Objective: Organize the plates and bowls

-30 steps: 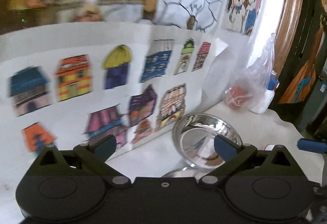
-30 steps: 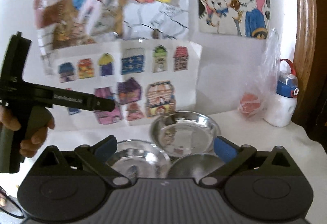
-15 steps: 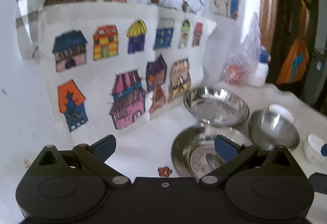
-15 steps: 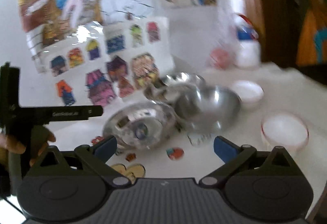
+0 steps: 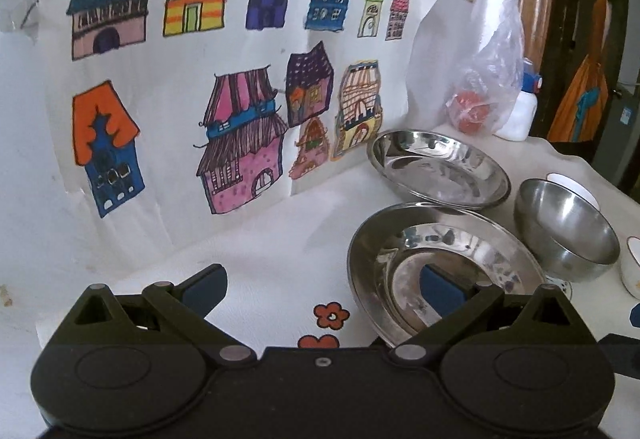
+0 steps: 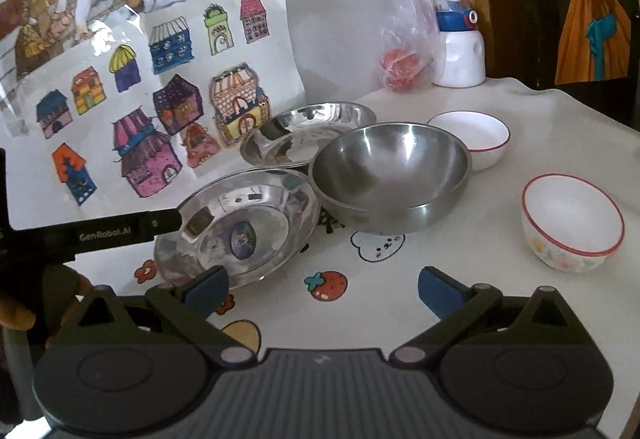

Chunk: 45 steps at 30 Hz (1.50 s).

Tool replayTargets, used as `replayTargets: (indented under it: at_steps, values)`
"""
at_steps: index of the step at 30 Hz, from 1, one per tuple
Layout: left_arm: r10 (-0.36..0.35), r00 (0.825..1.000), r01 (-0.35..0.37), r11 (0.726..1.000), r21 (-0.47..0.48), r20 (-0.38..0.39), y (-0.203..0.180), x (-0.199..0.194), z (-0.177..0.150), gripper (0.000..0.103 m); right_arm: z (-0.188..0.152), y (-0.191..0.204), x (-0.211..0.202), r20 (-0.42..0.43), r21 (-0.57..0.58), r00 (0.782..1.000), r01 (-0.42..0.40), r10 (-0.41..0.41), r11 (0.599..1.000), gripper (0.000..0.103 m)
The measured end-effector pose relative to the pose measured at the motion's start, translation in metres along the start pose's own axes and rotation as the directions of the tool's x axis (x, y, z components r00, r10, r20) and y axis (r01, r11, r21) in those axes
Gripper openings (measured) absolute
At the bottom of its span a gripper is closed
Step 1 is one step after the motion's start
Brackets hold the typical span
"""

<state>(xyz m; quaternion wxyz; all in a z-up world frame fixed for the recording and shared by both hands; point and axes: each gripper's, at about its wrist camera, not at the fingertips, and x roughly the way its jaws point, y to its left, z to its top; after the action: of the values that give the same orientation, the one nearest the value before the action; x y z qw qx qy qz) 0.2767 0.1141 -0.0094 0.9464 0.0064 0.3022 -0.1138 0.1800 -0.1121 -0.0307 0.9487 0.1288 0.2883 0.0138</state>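
Well, the desk (image 6: 460,271) wears a white cloth printed with cartoon stickers, under wall drawings of houses. Two steel plates (image 6: 240,227) (image 6: 304,137), one steel bowl (image 6: 390,175) and two white bowls (image 6: 572,223) (image 6: 472,135) cluster mid-desk toward the wall. "GenRobot.AI" marks the left gripper (image 5: 324,291); its fingers and the right gripper's (image 6: 322,289) gape empty.

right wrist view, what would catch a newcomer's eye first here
The shiny steel bowl at mid-table, with two steel plates to its left and behind it. Next, the bright house drawings propped against the wall, and two red-rimmed white bowls on the right.
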Motion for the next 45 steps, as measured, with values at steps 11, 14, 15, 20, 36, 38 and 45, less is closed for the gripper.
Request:
replayTargets:
  at_steps: [11,14,15,20,36,38,45]
  values:
    - [-0.034,0.999,0.035,0.999,0.024,-0.017,-0.001,0.016,0.002,0.102,0.0,0.007,0.029,-0.043,0.01,0.999,-0.019,0.019,1.0,0.103]
    - [-0.047,0.999,0.048,0.998,0.029,-0.019,-0.002,0.018,0.002,0.102,-0.001,0.007,0.033,-0.053,0.022,0.998,-0.025,0.026,0.999,0.103]
    - [-0.05,0.999,0.051,0.998,0.029,-0.019,-0.003,0.018,0.002,0.102,-0.001,0.006,0.034,-0.054,0.025,0.998,-0.031,0.032,0.999,0.103]
    - [-0.06,0.998,0.06,0.998,0.021,-0.02,-0.003,0.02,0.002,0.1,-0.002,0.006,0.038,-0.039,0.035,0.997,-0.058,0.06,0.998,0.103]
    - [-0.054,0.995,0.057,0.998,0.039,-0.079,-0.01,0.031,0.0,0.07,-0.002,0.001,0.042,0.021,0.076,0.992,-0.122,0.121,0.99,0.068]
    - [-0.054,0.995,0.058,0.997,0.044,-0.08,-0.011,0.031,0.0,0.059,-0.002,0.002,0.042,0.022,0.075,0.993,-0.121,0.12,0.99,0.063]
    - [-0.066,0.993,0.068,0.998,0.016,-0.098,-0.013,0.03,0.003,0.034,-0.002,0.0,0.043,0.019,0.085,0.991,-0.132,0.131,0.988,0.037]
